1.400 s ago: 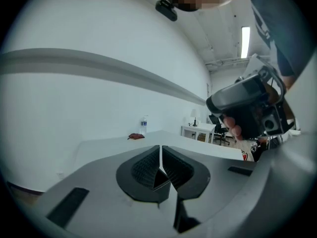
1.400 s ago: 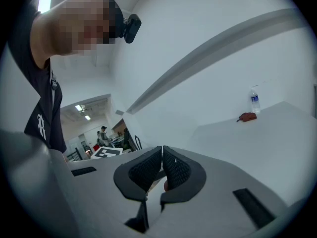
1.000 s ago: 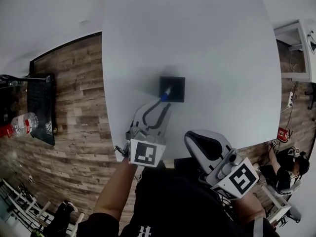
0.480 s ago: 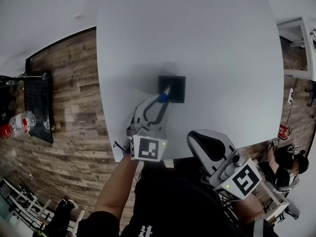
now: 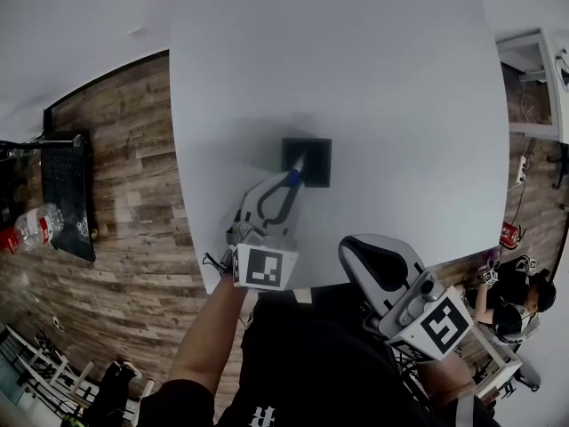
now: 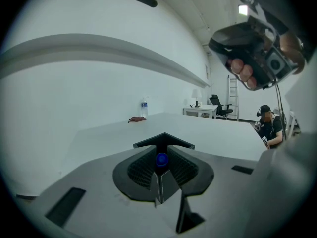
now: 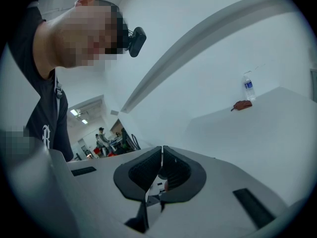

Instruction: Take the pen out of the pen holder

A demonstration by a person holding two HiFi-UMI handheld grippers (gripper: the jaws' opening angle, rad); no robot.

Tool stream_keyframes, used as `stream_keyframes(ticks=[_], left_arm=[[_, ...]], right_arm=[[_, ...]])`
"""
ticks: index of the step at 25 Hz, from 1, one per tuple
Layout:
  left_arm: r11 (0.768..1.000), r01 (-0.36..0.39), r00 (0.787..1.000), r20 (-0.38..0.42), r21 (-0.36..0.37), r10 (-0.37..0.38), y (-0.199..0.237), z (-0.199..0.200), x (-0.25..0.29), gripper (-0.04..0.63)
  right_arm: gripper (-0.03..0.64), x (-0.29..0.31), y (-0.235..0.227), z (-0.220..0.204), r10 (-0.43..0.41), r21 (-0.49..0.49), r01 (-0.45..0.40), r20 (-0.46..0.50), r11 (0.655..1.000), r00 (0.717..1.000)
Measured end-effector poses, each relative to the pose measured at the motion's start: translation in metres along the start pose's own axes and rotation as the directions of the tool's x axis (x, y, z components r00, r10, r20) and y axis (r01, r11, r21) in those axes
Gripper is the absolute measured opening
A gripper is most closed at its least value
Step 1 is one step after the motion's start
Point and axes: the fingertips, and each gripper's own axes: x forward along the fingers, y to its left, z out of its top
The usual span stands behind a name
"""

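Observation:
A black square pen holder [image 5: 311,154] stands on the white table [image 5: 400,78], a little left of the middle. A pen [image 5: 293,174] with a blue end leans out of it toward me. My left gripper [image 5: 290,183] is shut on that blue end, just at the holder's near edge. In the left gripper view the blue pen [image 6: 161,158] shows between the closed pads, with the pen holder [image 6: 163,141] right behind. My right gripper [image 5: 356,254] hangs shut near the table's front edge, with nothing in it; its jaws meet in the right gripper view [image 7: 161,158].
A small red-brown object [image 6: 137,119] and a water bottle [image 6: 144,106] sit at the table's far edge. Wooden floor [image 5: 133,194] lies to the left, with a black stand [image 5: 67,185] and a bottle [image 5: 36,225]. A seated person [image 5: 511,314] is at the right.
The head view has shifted slightly. The left gripper stays shut on the pen at the holder, and the right gripper has not moved.

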Motion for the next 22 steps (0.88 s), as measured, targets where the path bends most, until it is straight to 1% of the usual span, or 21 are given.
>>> stream_keyframes(ticks=[6, 12, 15, 20, 22], left_arm=[[1.0, -0.015, 1.0, 0.01, 0.005, 0.015, 0.005, 0.006, -0.005, 0.072], [0.999, -0.016, 0.999, 0.034, 0.031, 0.015, 0.008, 0.022, -0.013, 0.071], [0.998, -0.014, 0.998, 0.055, 0.053, 0.011, 0.011, 0.036, -0.018, 0.071], [0.998, -0.013, 0.996, 0.084, 0.054, 0.008, 0.011, 0.059, -0.031, 0.071], [0.998, -0.011, 0.995, 0.099, 0.068, 0.004, 0.011, 0.069, -0.037, 0.071]], right_arm=[[0.017, -0.004, 0.002, 0.001, -0.01, -0.009, 0.01, 0.015, 1.0, 1.0], [0.017, -0.005, 0.008, 0.005, -0.007, -0.035, 0.008, 0.028, 0.999, 1.0], [0.017, -0.005, 0.013, 0.011, -0.008, -0.052, 0.01, 0.049, 0.999, 0.999], [0.017, -0.009, 0.018, 0.02, -0.02, -0.073, 0.025, 0.074, 0.997, 0.997], [0.017, -0.01, 0.02, 0.023, -0.024, -0.082, 0.031, 0.081, 0.996, 0.996]])
